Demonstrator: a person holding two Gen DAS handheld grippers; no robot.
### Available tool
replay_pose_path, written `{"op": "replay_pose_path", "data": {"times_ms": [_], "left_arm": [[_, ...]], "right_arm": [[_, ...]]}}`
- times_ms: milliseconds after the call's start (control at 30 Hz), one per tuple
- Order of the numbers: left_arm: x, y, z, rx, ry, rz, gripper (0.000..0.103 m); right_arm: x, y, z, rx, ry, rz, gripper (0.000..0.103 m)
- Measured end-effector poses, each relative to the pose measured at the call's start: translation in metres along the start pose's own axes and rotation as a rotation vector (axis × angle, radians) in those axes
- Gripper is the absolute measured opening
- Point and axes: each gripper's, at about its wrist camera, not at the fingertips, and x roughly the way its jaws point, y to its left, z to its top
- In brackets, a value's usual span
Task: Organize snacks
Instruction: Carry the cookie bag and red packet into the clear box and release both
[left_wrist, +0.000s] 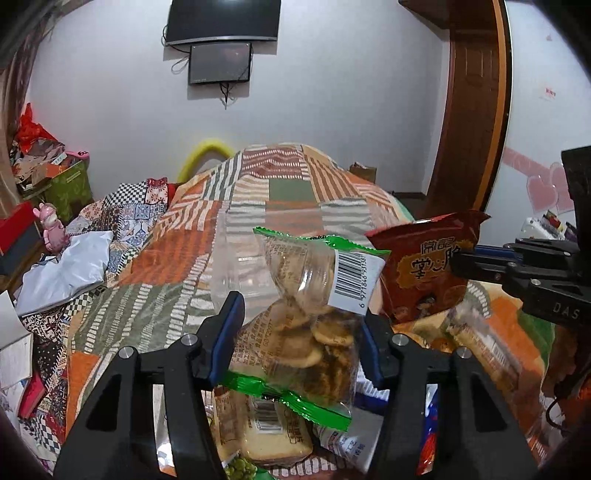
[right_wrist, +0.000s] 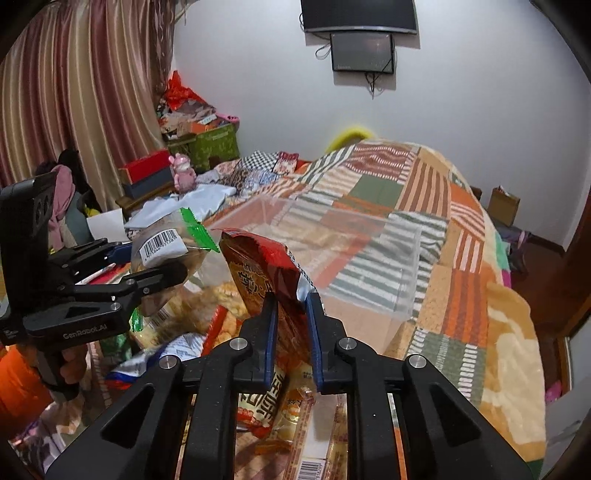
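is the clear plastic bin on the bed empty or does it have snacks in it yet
Empty, as far as it shows: the quilt pattern is visible straight through the clear bin, with no packets inside. The snack pile lies outside it.

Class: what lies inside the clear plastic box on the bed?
Nothing visible: through the clear plastic box only the patchwork quilt shows. Its near-left corner is covered by the red snack packet.

Clear bin (right_wrist: 369, 258) on the bed (right_wrist: 461, 229) stands open-topped, interior empty; bedspread beyond it bare. Snack pile (right_wrist: 207, 317) clutters the bed's near edge.
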Motion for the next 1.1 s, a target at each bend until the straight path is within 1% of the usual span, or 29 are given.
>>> {"op": "replay_pose_path", "data": {"times_ms": [200,367,467,533,633,667,700,733,767,800,933,1100], "left_arm": [[-0.002,0.002,0.02,-0.013,-0.041,0.005,0.056],[0.006,-0.001,0.035,-0.011,-0.046,0.005,0.056],[0.013,0.001,0.043,-0.016,-0.048,0.007,0.056],[0.017,0.002,0.046,-0.02,-0.044,0.018,0.056],[0.018,0.004,0.042,-0.033,-0.04,0.024,0.056],[0.016,0.005,0.039,-0.037,-0.038,0.019,0.056],[0.016,0.005,0.036,-0.041,-0.032,0.016,0.056],[0.016,0.005,0.034,-0.042,-0.025,0.017,0.056],[0.017,0.004,0.032,-0.042,-0.018,0.018,0.056],[0.017,0.004,0.029,-0.042,-0.009,0.018,0.056],[0.014,0.003,0.021,-0.034,0.006,0.014,0.056],[0.008,0.004,0.015,-0.033,0.008,0.005,0.056]], "right_arm": [[-0.008,-0.003,0.013,0.011,-0.046,-0.015,0.01],[-0.004,-0.006,0.017,0.014,-0.062,-0.032,0.007],[-0.004,-0.01,0.023,0.022,-0.08,-0.041,0.007],[-0.001,-0.014,0.025,0.03,-0.079,-0.048,0.007],[0.005,-0.02,0.02,0.034,-0.036,-0.072,0.008],[0.008,-0.022,0.016,0.036,-0.017,-0.08,0.016],[0.01,-0.025,0.012,0.032,0.0,-0.087,0.033],[0.012,-0.027,0.007,0.031,0.014,-0.099,0.044],[0.014,-0.028,0.004,0.03,0.019,-0.105,0.064],[0.015,-0.029,0.0,0.027,0.028,-0.106,0.072],[0.03,-0.025,-0.006,0.0,0.103,-0.079,0.072],[0.052,-0.015,-0.008,-0.051,0.187,-0.08,0.075]]}}
